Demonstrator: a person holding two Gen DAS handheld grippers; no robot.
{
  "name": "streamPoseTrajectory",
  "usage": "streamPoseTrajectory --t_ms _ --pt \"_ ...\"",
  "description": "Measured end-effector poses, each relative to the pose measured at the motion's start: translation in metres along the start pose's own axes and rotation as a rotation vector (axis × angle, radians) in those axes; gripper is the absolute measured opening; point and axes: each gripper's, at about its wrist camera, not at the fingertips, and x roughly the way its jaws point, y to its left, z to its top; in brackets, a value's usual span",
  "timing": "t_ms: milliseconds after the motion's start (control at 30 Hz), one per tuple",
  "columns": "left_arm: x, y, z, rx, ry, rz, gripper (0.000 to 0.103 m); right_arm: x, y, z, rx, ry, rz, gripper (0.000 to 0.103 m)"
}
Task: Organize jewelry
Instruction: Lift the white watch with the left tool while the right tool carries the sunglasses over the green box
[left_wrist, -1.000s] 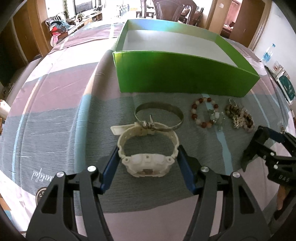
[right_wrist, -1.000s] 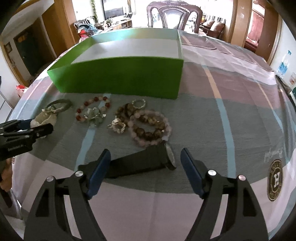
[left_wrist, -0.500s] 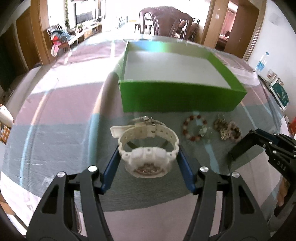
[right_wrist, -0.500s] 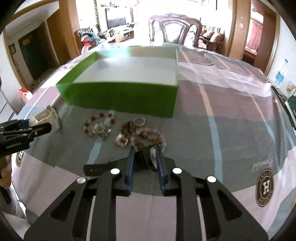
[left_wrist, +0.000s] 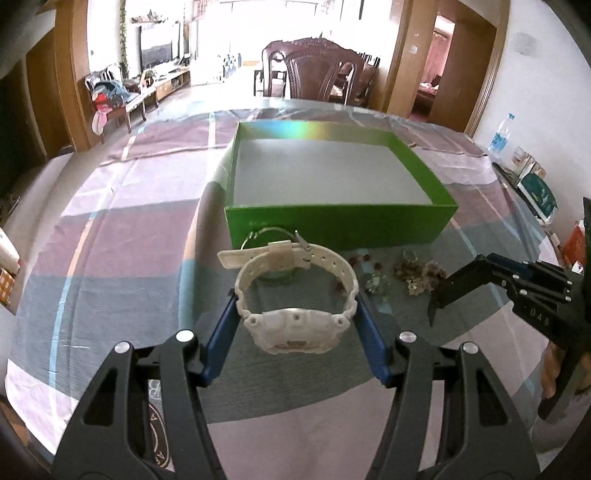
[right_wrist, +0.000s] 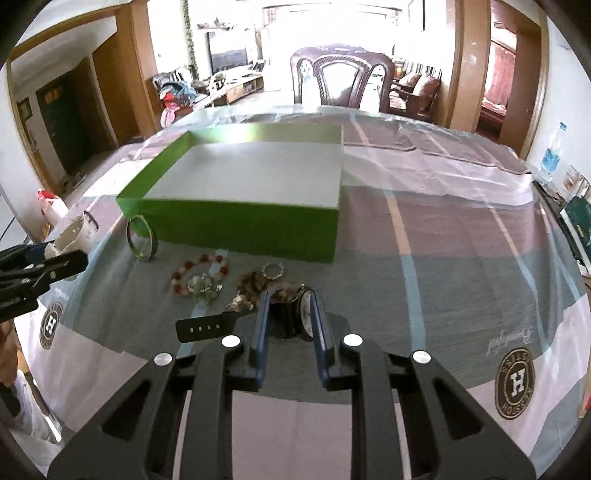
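Left gripper clamped on a white watch, blue fingers pressed against either side of its looped strap, watch face toward the camera and lifted clear of the counter. Right gripper clenched on a black watch, its case pinched between the blue fingers, its strap sticking out flat to the left above the striped cloth. Behind both, near the middle of the counter, an open green box with a pale floor, nothing seen inside. In front of the box, on the grey band of cloth: a metal bangle propped just beside the box's near left corner, a red-and-white bead bracelet with a small cluster of clear pieces, a small sparkly ring, and a heap of brown beads partly hidden behind the right gripper. From the left wrist view, same trinkets lying between the white watch and the right gripper.
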Motion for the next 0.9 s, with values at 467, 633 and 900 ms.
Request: streamPoseTrajectory --t_ms 467,633,900 --pt "-0.032 -0.013 0.091 0.102 -0.176 0.018 0.061 -0.053 0.008 0.103 -0.098 -0.258 -0.057 0.022" --pt "-0.009 -0.012 0.124 0.072 -0.180 -0.010 0.061 -0.016 0.003 0.137 -0.042 -0.236 -0.044 0.022" --pt "0.078 0.001 0.130 -0.008 -0.012 -0.023 0.061 0.077 -0.007 0.140 0.023 -0.060 -0.049 0.022"
